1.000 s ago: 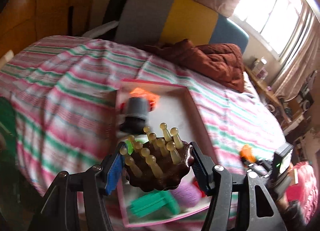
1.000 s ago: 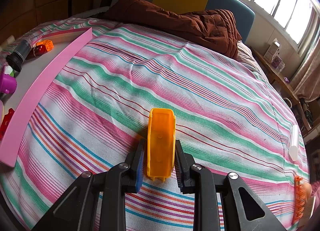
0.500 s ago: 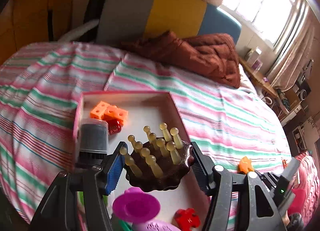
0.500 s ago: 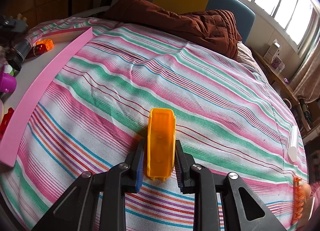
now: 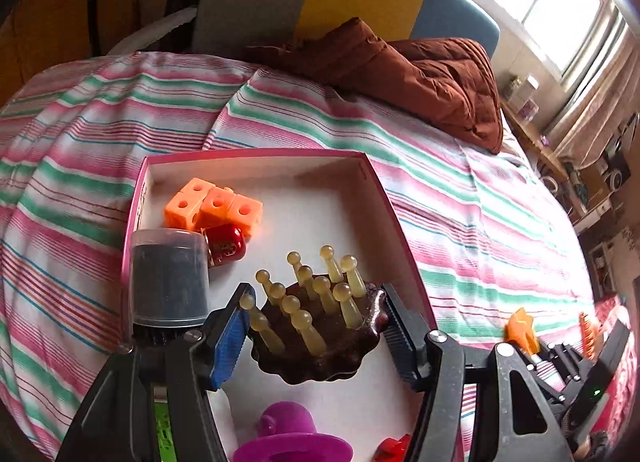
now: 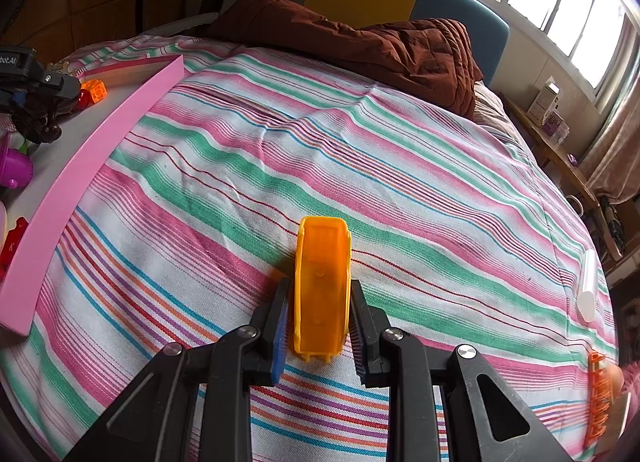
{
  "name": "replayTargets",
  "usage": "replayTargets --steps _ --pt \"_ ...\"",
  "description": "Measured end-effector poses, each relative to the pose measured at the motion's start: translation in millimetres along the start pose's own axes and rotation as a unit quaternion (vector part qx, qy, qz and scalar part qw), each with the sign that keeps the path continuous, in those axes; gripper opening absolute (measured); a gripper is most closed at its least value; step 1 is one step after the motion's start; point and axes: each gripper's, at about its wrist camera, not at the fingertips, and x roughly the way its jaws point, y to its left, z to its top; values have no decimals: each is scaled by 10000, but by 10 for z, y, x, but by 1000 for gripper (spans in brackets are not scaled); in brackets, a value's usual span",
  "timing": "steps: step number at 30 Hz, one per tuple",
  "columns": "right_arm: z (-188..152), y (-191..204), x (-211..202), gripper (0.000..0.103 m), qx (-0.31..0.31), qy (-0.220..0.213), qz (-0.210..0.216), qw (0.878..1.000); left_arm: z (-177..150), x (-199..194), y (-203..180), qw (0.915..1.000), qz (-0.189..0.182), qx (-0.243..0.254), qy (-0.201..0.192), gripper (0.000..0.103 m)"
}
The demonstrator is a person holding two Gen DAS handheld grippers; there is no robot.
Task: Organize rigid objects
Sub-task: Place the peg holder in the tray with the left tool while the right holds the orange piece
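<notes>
The brown scalp massager, gripped by the left fingers, has been carried down over the pink box, jar at 9 o'clock, so it's basically ready to be dropped in, while an orange piece is kept clamped by the right fingers above the bed.

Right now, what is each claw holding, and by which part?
Left claw: the brown scalp brush, gripped across the sides of its scalloped base. Right claw: the orange plastic piece, gripped by its two long sides.
</notes>
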Motion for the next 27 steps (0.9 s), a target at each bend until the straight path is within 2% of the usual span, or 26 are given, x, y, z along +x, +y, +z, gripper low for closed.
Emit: replayTargets --steps 6,18,27 --pt "-1 2 1 26 3 0 -3 10000 -44 69 -121 9985 294 449 69 63" --pt "-1 10 5 26 15 0 -3 10000 -70 147 -151 9953 704 660 2 64" --pt "-9 13 -3 26 16 -5 -10 10000 -100 134 -141 9965 622 547 -63 64"
